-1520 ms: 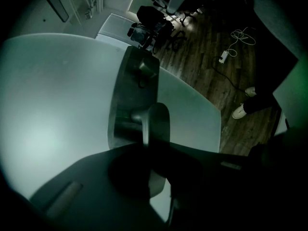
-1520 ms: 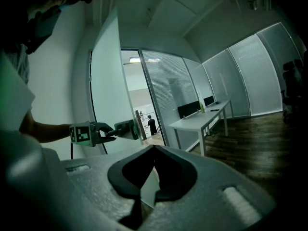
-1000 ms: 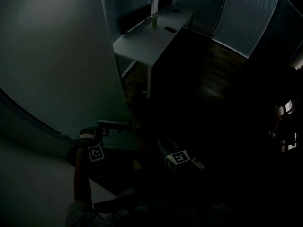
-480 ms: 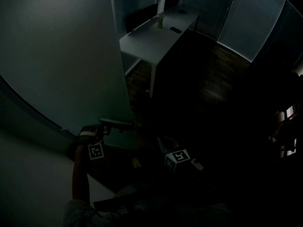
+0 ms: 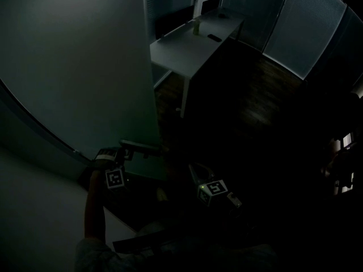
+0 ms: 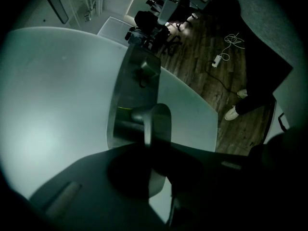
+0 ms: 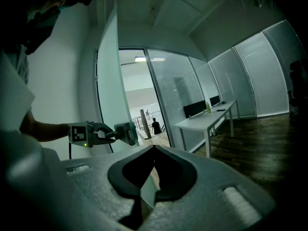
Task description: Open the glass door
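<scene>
desk [image 5: 190, 47] white, long, beside the blinds [image 5: 300, 33] | bottle [image 5: 197, 26] upright near its far end | dark flat thing [image 5: 214, 37] lying close by | floor [image 5: 255, 106] dark wood | power strip [image 6: 217, 60] white, cord looped, on floor | shoes [image 6: 232, 112] white, someone standing | person [image 7: 156, 125] far off in lit corridor

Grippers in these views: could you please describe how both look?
The left gripper and right gripper each carry a pale cube with a black-and-white square marker and a small green light. The left's dark claw is opening, with the door handle between it.
</scene>
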Motion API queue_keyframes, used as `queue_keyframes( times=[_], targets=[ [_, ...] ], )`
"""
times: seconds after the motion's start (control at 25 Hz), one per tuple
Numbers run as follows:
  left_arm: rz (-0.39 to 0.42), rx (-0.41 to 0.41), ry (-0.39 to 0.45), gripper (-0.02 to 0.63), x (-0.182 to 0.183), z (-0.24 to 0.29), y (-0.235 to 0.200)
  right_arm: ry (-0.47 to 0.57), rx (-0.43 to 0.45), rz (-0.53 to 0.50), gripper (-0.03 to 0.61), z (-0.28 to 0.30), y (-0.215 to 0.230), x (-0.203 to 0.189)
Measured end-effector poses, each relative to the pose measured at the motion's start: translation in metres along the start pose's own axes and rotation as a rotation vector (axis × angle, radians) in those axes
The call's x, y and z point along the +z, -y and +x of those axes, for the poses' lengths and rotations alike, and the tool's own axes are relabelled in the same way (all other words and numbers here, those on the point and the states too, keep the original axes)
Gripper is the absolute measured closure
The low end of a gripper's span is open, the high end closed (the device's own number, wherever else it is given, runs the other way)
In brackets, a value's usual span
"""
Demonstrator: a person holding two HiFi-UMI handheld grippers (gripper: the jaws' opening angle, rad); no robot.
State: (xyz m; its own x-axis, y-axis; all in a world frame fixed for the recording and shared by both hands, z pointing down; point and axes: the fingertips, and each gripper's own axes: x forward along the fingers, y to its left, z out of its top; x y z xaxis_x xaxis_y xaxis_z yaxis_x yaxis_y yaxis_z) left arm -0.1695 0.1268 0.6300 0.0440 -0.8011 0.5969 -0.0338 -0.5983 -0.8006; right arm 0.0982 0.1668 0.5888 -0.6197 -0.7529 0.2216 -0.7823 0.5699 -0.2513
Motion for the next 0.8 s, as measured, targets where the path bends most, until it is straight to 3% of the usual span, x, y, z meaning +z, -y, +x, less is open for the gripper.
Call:
queue_keyframes(
  times=[0.52, 0.8],
  targets=[
    [-0.078, -0.078, -0.012, 0.509, 0.003, -0.005, 0.006, -0.002, 0.005, -0.001, 0.577, -0.002, 0.009, -0.001],
    [-0.128, -0.069, -0.004, 0.485, 0.004, -0.021, 0.006, -0.003, 0.029, 0.001, 0.577, 0.001, 0.002, -0.003]
  ],
)
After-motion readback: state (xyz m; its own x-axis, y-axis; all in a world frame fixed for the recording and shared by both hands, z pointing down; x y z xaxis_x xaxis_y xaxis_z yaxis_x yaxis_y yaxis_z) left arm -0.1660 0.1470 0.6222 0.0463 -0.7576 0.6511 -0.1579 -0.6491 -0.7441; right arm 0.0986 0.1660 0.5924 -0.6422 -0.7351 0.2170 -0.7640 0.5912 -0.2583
